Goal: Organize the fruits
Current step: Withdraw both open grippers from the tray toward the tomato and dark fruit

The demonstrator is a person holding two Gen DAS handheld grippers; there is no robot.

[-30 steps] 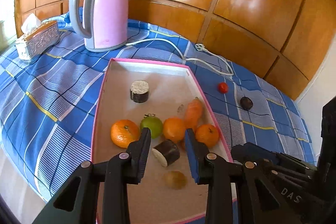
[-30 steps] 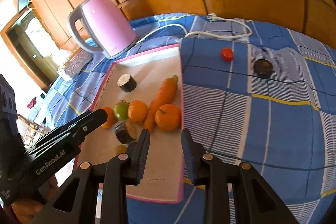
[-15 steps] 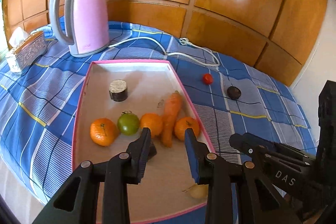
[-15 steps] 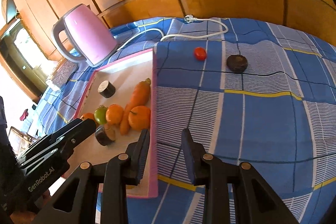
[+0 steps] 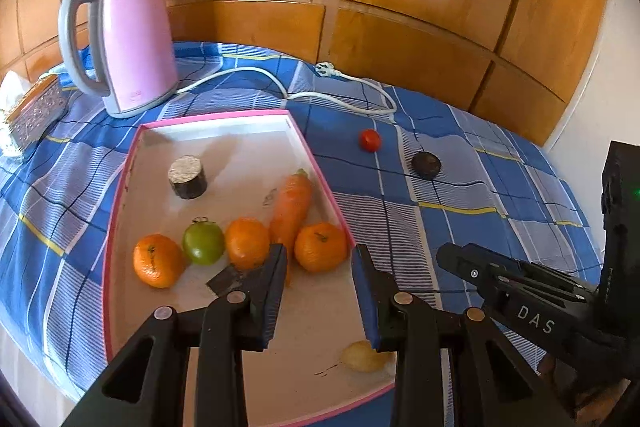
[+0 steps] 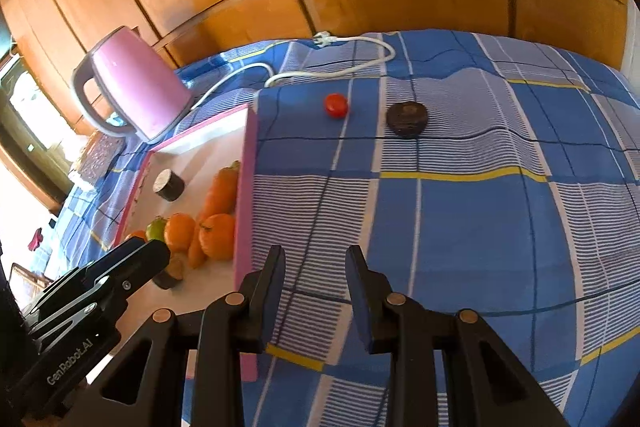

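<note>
A pink-rimmed tray (image 5: 120,187) holds three oranges (image 5: 156,261), a green tomato (image 5: 203,243), a carrot (image 5: 292,203), a dark cut chunk (image 5: 187,177), a second dark piece (image 5: 224,281) half hidden by my finger, and a small yellowish fruit (image 5: 362,357). A red tomato (image 6: 336,105) and a dark round fruit (image 6: 407,119) lie on the blue checked cloth to the tray's right. My left gripper (image 5: 319,251) hovers over the tray's near right rim, open and empty. My right gripper (image 6: 314,251) hangs over the cloth just right of the tray, open and empty.
A pink kettle (image 5: 124,39) stands behind the tray, its white cord (image 5: 340,95) trailing across the cloth to a plug. A silver tissue box (image 5: 36,107) sits at the far left. Wooden wall panels close off the back.
Both grippers have shifted to the right, so the tray has slid left in both views. The tomato and dark fruit now sit closer to the middle of the right wrist view.
</note>
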